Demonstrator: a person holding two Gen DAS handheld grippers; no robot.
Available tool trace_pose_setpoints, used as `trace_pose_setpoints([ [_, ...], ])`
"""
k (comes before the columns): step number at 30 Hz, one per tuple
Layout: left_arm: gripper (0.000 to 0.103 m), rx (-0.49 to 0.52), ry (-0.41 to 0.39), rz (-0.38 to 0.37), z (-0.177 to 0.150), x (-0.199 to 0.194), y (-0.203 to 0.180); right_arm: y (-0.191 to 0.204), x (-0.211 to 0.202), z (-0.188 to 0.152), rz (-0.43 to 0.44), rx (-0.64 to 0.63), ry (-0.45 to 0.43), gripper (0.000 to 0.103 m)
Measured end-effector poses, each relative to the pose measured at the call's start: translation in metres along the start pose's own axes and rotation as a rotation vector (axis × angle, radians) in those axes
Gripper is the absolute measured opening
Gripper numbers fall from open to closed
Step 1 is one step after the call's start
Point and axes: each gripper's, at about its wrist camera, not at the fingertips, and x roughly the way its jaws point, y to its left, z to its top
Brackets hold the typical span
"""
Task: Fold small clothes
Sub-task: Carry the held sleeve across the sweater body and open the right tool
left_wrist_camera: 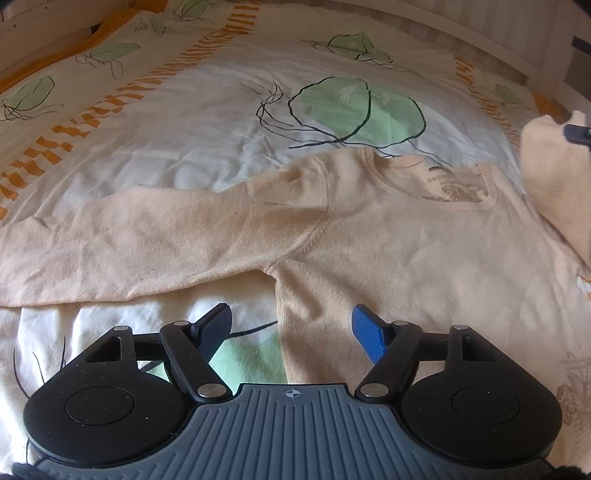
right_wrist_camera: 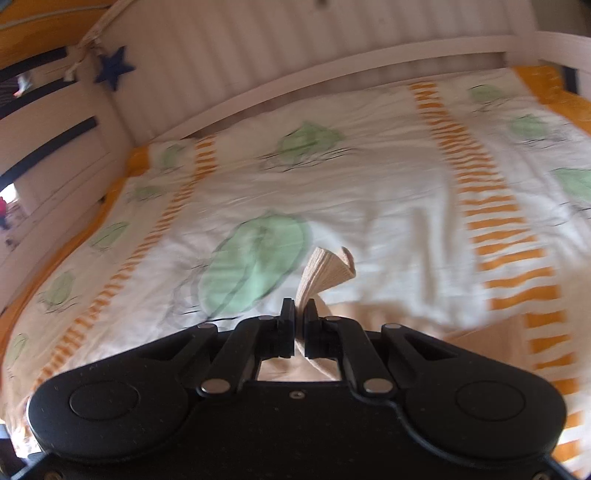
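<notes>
A small cream sweater lies face up on the bed, its neck toward the far side and one sleeve stretched flat to the left. My left gripper hangs open just above the sweater's side, near the armpit, with nothing between its fingers. The other sleeve is lifted off the bed at the right edge, where a tip of the right gripper shows. In the right wrist view my right gripper is shut on that sleeve's ribbed cuff, which curls up past the fingertips.
A white duvet with green leaf prints and orange stripes covers the bed. White bed rails run along the far side and left end, with a blue star hanging at the corner. Wooden slats border the far left.
</notes>
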Motion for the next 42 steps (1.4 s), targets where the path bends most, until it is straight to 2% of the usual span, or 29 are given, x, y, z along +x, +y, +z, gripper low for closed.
trace_pose_setpoints([
  [3, 0.071, -0.019, 0.001, -0.021, 0.000, -0.002, 0.003, 0.039, 0.023, -0.019, 0.074, -0.023, 0.030, 0.011],
  [8, 0.071, -0.046, 0.028, -0.044, -0.003, 0.001, 0.006, 0.084, 0.059, -0.059, 0.142, -0.052, 0.095, 0.011],
  [13, 0.071, -0.047, 0.027, -0.050, -0.003, 0.001, 0.005, 0.111, 0.077, -0.093, 0.147, -0.142, 0.122, 0.016],
  [14, 0.071, -0.049, 0.029, -0.050, -0.003, 0.002, 0.006, 0.111, 0.078, -0.097, 0.148, -0.151, 0.122, 0.019],
  [16, 0.071, -0.054, 0.033, -0.049, -0.003, 0.004, 0.007, 0.112, 0.075, -0.104, 0.146, -0.169, 0.106, 0.019],
  [22, 0.071, -0.083, 0.023, -0.059, -0.003, 0.007, 0.010, 0.090, 0.048, -0.116, 0.033, -0.233, 0.054, 0.021],
  [24, 0.071, -0.086, 0.012, -0.068, -0.003, 0.007, 0.010, 0.077, 0.034, -0.123, -0.033, -0.272, 0.033, 0.036],
  [28, 0.071, -0.083, -0.017, -0.070, -0.004, 0.008, 0.007, 0.048, 0.009, -0.141, -0.170, -0.349, 0.003, 0.039],
  [31, 0.071, -0.072, -0.034, -0.075, -0.004, 0.009, 0.005, 0.022, 0.001, -0.153, -0.260, -0.320, 0.027, 0.046],
  [34, 0.071, -0.073, -0.044, -0.091, -0.005, 0.010, 0.005, 0.002, -0.001, -0.164, -0.310, -0.289, 0.045, 0.046],
  [37, 0.071, -0.079, -0.052, -0.101, -0.004, 0.009, 0.005, -0.003, -0.001, -0.170, -0.322, -0.276, 0.020, 0.055],
  [39, 0.071, -0.074, -0.056, -0.097, -0.001, 0.008, 0.002, -0.005, 0.002, -0.175, -0.332, -0.281, 0.003, 0.064],
  [42, 0.071, -0.041, -0.075, -0.071, 0.008, 0.007, -0.009, -0.009, 0.004, -0.180, -0.323, -0.272, -0.021, 0.069],
])
